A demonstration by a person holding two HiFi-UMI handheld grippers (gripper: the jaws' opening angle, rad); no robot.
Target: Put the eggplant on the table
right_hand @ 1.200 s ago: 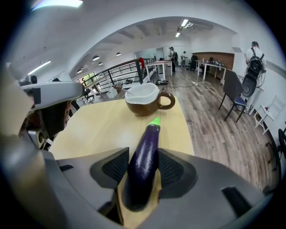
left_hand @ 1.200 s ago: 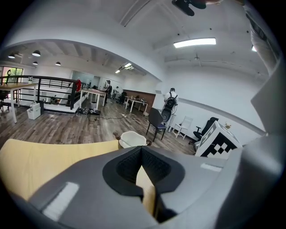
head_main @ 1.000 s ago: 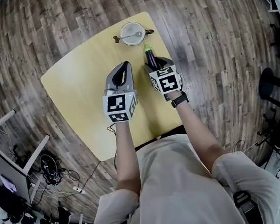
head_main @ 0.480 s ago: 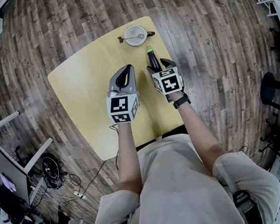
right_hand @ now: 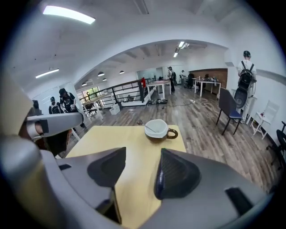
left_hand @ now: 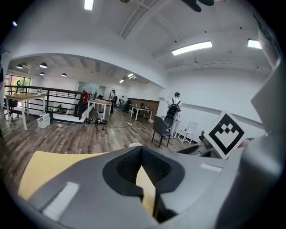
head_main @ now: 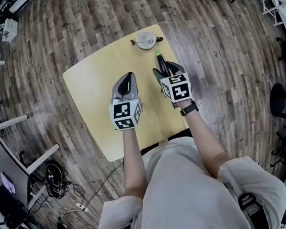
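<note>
The purple eggplant with its green stem lies on the yellow table, pointing toward the far edge. My right gripper hovers over the eggplant's near end. Its jaws have just been opening and now stand wide apart. In the right gripper view nothing sits between the jaws of my right gripper; only bare tabletop shows there. My left gripper hangs to the left over the table's middle, jaws together and empty. The left gripper view shows my left gripper with its pads meeting.
A white cup with a spoon stands near the table's far edge, beyond the eggplant, and the cup appears ahead of my right jaws. Wooden floor surrounds the table. A desk and cables lie at the lower left.
Both grippers have lifted away from the tabletop. The right jaws have spread and come off the eggplant, which stays lying on the table.
</note>
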